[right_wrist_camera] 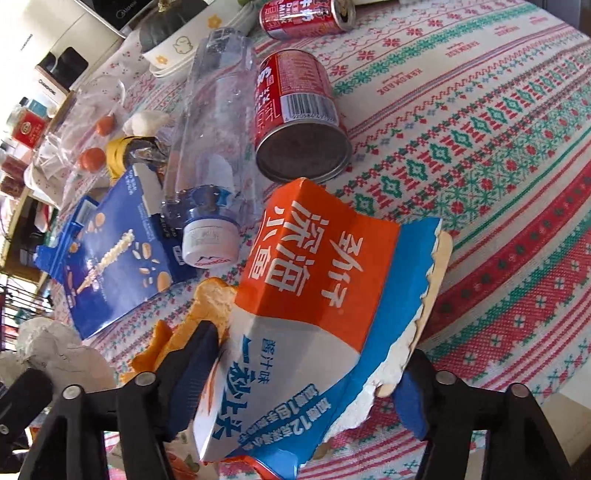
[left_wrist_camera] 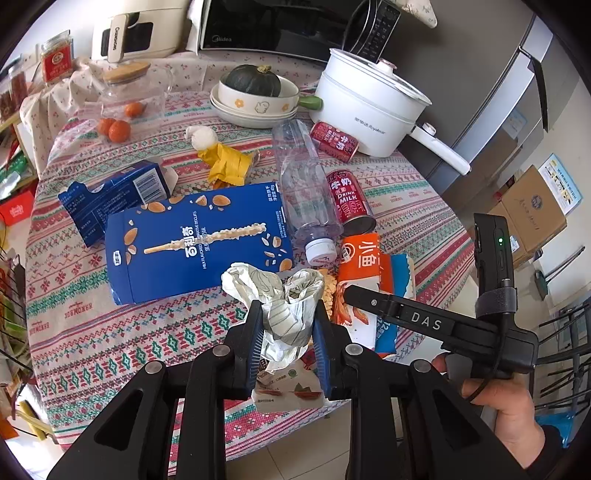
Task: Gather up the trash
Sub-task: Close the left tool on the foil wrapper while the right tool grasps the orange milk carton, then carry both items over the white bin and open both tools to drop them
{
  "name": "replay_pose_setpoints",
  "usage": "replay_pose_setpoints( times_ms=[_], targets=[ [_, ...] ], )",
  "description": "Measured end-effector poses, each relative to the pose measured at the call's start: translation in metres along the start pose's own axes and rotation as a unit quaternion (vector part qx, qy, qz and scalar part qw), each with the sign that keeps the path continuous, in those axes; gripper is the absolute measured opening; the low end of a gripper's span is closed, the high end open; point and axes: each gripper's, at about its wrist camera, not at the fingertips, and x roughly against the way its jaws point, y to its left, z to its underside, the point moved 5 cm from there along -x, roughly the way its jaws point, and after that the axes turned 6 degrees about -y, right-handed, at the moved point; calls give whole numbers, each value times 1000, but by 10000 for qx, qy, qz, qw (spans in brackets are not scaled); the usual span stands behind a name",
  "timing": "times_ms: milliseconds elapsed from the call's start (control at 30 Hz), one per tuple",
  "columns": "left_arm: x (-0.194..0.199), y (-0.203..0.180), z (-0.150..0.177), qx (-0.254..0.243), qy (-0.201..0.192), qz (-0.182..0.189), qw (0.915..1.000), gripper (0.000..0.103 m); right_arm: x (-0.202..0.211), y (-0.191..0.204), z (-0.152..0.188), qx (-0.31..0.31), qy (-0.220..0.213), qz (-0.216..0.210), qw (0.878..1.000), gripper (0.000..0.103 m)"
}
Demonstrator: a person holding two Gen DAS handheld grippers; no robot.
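My left gripper (left_wrist_camera: 288,332) hangs over the near edge of the tabletop (left_wrist_camera: 147,332), its blue-padded fingers (left_wrist_camera: 255,339) closed narrowly on a crumpled paper wad (left_wrist_camera: 284,314), which they hold above a small snack packet (left_wrist_camera: 291,387). My right gripper (right_wrist_camera: 306,391) sits low over the torn orange-and-blue snack box (right_wrist_camera: 314,295); its fingers (right_wrist_camera: 192,369) stand partly apart on either side of the box, and I cannot tell whether the pads press on it. A slice of bread (right_wrist_camera: 210,299) lies just beside the left finger, partly under the box. Among the containers, a clear plastic bottle (left_wrist_camera: 303,184) lies on its side with its white cap toward me and looks empty; two red milk cans (left_wrist_camera: 349,201) also lie on their sides, one near the bottle, the other farther back by a white electric pot (left_wrist_camera: 369,107) with its lid on. A stack of cream bowls (left_wrist_camera: 255,99) holds a dark green squash (left_wrist_camera: 255,79). A lidded glass jar (left_wrist_camera: 129,88) stands at the back left with small oranges (left_wrist_camera: 118,129) near it. The tabletop is covered by a patterned cloth in red, green and white. A large blue biscuit box (left_wrist_camera: 195,240) lies flat at centre, a smaller blue carton (left_wrist_camera: 114,195) behind it, and a yellow wrapper (left_wrist_camera: 227,166) beyond. A microwave (left_wrist_camera: 277,29) stands behind the tabletop, a cardboard box (left_wrist_camera: 532,210) to the right.
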Motion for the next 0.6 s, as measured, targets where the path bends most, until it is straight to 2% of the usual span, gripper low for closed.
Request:
replay_pose_setpoints(
  times_ms=[100,167,200,233,400,600],
  targets=[
    [0,-3,0,-8,-12,15,10000,27,5,0,0,-78,17,-287,9996,52],
    [1,-6,1,-27,-20,27,10000,27,10,1,-1,-95,7,-417,9991,48],
    [1,-7,1,-39,-25,34,10000,27,12,3,0,-54,-6,-435,9990,39],
    [1,-9,1,-53,-29,42,10000,27,15,4,-1,0,-14,-471,9989,35],
    [-1,-21,0,-137,-28,100,9999,27,38,-3,-3,151,-145,-445,9988,34],
    [-7,-46,2,-291,4,234,9993,27,66,-30,-9,24,-313,-350,9989,34]
  ],
)
